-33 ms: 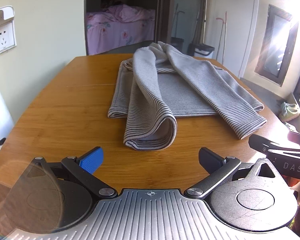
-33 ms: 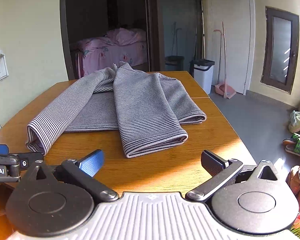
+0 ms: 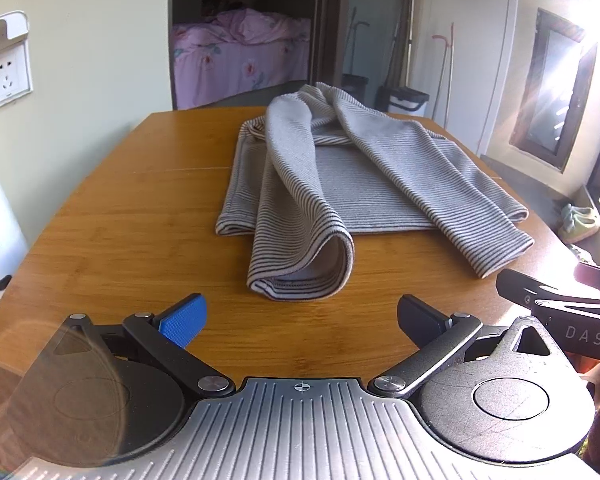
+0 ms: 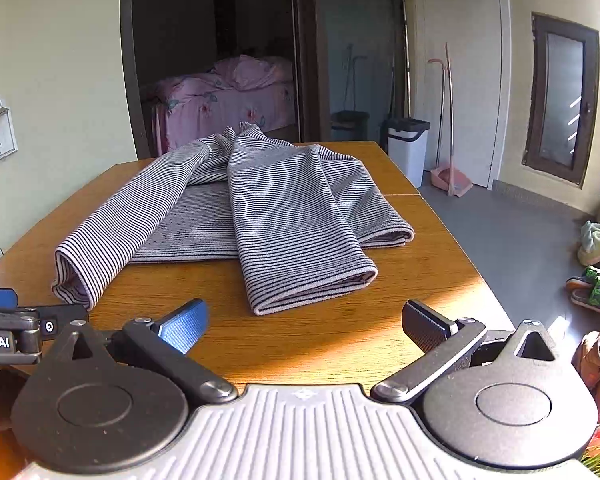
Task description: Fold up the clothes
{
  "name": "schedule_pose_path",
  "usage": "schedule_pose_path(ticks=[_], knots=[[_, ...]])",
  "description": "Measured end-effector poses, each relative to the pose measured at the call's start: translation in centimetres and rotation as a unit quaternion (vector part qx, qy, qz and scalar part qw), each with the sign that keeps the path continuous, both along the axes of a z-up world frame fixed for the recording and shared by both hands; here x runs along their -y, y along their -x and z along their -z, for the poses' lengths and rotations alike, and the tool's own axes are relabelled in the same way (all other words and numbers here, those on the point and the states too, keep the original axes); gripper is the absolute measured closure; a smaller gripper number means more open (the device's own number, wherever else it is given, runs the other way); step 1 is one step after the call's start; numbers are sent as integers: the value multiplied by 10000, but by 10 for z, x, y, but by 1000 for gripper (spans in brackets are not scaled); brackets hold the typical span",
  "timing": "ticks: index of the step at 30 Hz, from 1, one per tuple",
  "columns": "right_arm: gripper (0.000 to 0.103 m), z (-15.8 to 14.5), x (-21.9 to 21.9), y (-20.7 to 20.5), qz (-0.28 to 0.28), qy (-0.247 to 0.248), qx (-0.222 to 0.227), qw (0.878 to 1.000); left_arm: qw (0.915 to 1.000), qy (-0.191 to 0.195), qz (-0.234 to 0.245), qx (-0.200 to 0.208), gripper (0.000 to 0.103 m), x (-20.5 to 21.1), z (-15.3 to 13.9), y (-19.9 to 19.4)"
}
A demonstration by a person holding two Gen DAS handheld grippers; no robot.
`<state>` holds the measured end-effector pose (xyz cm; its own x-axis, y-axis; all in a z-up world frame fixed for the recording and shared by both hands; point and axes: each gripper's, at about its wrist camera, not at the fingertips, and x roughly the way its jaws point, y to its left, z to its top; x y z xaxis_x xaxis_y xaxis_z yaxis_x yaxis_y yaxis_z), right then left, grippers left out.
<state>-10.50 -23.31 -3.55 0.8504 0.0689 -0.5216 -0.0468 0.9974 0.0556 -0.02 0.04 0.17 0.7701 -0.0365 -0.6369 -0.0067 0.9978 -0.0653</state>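
A striped sweater lies on the wooden table, its body flat and both sleeves brought down over the front so the two cuffs point toward the near edge. The left sleeve ends in a loose open loop just ahead of the left gripper; the right sleeve ends just ahead of the right gripper. Both grippers hang over the near edge with jaws spread wide and nothing between them. No other moment is on hand to compare, so what has just changed cannot be told. As the cloth lies, the sleeves are folded in but the body is at full length, so the fold looks partway done, or the sleeves may simply lie so.

The collar end at the far side is bunched and hard to read. Whether the sweater's back is doubled under cannot be seen. Glare from the window washes out the right side of the left view
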Motion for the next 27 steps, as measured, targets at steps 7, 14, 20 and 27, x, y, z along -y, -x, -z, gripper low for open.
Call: schedule_pose_path(ticks=[7,14,20,27], knots=[[0,-1,4,-2,-41,-20,-49,10000,10000,-72,41,1,0,-2,2,1],[0,5,-6,-10,-80,36,-97,9999,9999,-54,69,64,0,-3,20,7],[0,2,-10,-7,-162,106,-55,9998,9999,-38,74,93,0,-3,25,13],[0,0,-13,-7,-210,139,-34,9997,9999,-7,50,94,0,-6,31,33]])
